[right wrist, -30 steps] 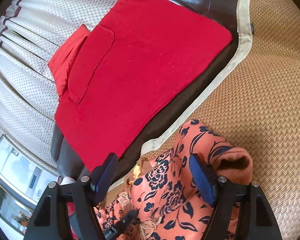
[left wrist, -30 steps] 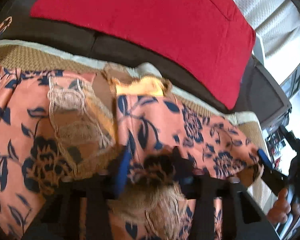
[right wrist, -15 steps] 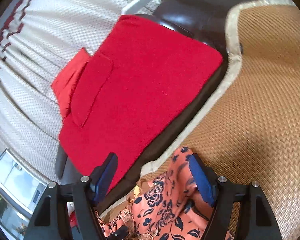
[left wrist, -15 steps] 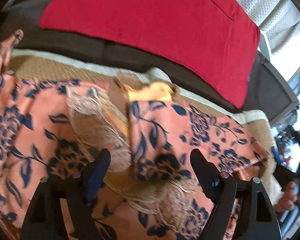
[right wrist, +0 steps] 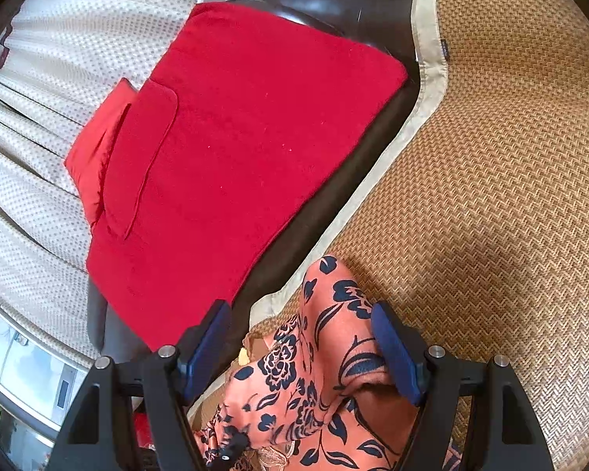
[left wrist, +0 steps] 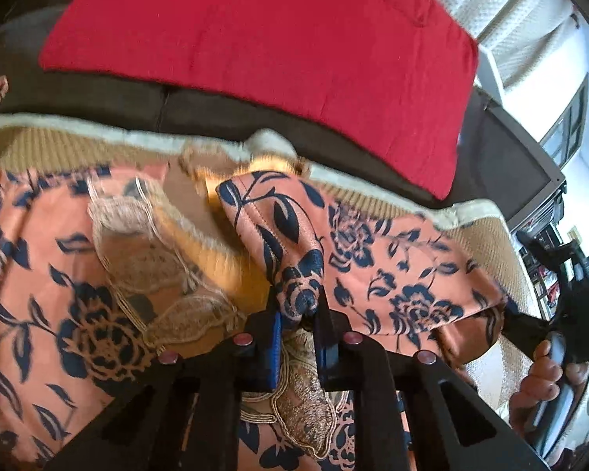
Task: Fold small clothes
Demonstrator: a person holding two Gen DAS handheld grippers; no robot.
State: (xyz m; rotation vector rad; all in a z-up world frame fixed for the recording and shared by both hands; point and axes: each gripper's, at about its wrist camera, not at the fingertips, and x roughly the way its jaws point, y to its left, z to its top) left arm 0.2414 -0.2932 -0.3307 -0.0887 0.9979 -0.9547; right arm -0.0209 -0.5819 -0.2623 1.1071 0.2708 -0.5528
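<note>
Woven straw mat (right wrist: 491, 165) with a pale cloth border covers the seat of a dark sofa (left wrist: 224, 110); a red cushion (right wrist: 235, 125) leans on the backrest, and dotted cream curtains (right wrist: 39, 125) hang behind. Floral garment (left wrist: 392, 267), salmon with navy flowers and beige lace trim, lies spread on the mat, bunched and partly folded over itself near the mat's back edge. Left gripper (left wrist: 297, 314) has just been closing its jaws, and they now pinch a raised fold of the floral fabric between the blue pads, cloth pulled up into a small peak. Right gripper (right wrist: 300, 345) has its jaws spread wide; a sleeve-like end of the same garment lies between them, its fabric close against the pad on the right, and contact cannot be told; the other pad is clear of it. In the left wrist view, a hand (left wrist: 542, 384) grips the right gripper's handle at the frame's right edge, just beyond the garment's end. Motion blur softens the lace area.
</note>
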